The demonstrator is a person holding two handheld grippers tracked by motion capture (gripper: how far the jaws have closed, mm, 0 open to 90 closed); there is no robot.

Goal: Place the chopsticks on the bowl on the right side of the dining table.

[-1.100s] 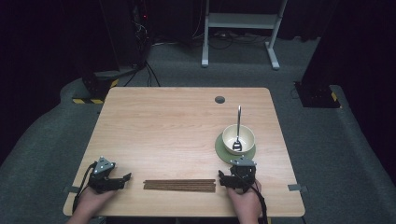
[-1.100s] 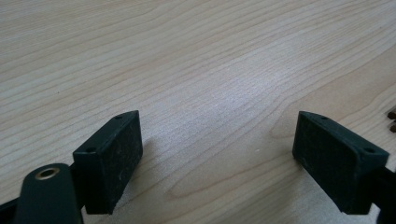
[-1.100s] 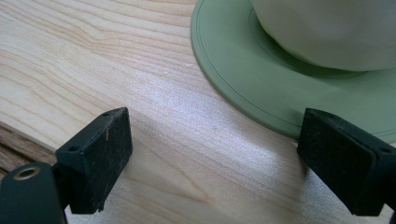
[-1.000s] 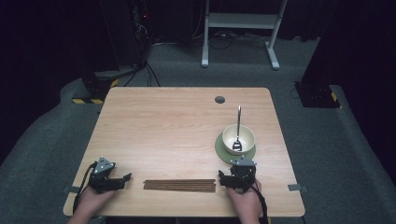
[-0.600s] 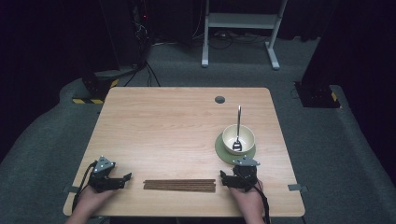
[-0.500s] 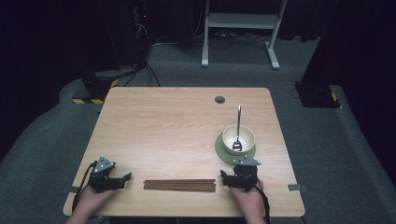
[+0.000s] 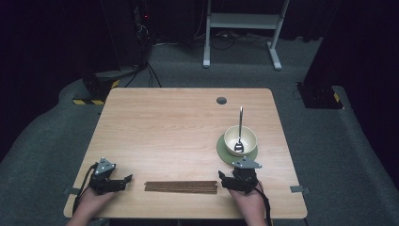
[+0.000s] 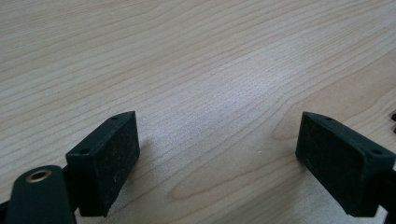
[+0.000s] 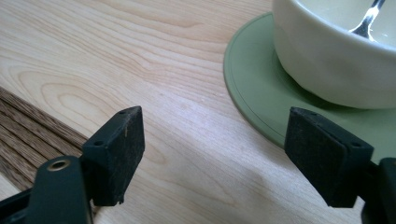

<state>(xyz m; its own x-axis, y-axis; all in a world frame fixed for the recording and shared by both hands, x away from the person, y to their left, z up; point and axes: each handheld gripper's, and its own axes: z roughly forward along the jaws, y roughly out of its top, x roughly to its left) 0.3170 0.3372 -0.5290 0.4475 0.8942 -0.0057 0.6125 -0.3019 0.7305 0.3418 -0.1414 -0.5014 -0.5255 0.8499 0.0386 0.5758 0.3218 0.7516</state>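
A cream bowl (image 7: 240,139) with a metal spoon (image 7: 240,126) standing in it sits on a green plate (image 7: 225,154) at the right of the wooden table (image 7: 179,132). A flat bundle of dark wooden chopsticks (image 7: 181,187) lies near the front edge. My right gripper (image 7: 233,176) rests open on the table between the chopsticks' right end and the plate. Along its jaws (image 9: 212,154) I see the chopsticks (image 9: 28,126) at left and the plate (image 9: 252,88), bowl (image 9: 327,60) and spoon (image 9: 369,18) at right. My left gripper (image 7: 125,180) (image 8: 224,163) rests open at front left, over bare wood.
A round cable hole (image 7: 221,100) sits at the table's far edge. Grey carpet surrounds the table, with a white metal frame (image 7: 242,21) and cables on the floor beyond. The table's middle and left are bare wood.
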